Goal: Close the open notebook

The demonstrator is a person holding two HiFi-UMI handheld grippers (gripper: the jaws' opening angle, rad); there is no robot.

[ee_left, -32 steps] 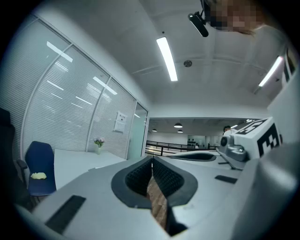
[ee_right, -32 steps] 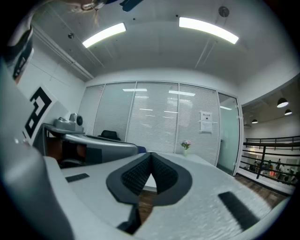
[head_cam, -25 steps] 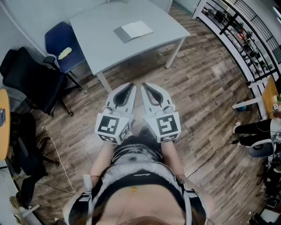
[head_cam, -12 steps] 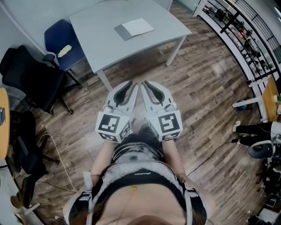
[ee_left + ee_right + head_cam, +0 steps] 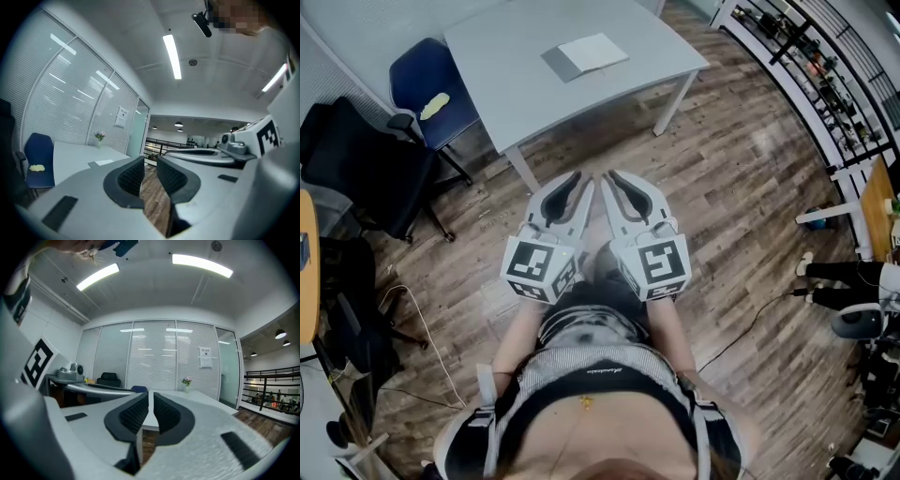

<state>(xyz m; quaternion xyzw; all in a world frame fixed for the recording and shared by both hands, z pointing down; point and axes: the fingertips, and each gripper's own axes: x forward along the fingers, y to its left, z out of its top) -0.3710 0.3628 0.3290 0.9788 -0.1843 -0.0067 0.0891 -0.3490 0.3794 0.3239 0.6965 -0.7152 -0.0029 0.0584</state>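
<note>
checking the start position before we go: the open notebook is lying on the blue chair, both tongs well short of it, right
Not quite: the head view shows the notebook lying on the grey table, not on the blue chair beside it. The rest holds: the left tongs and right tongs are both well short of it.

Wood floor, grey table, blue chair

One table, one notebook, two tools (left tool, right tool), one blue chair, one black chair.
</note>
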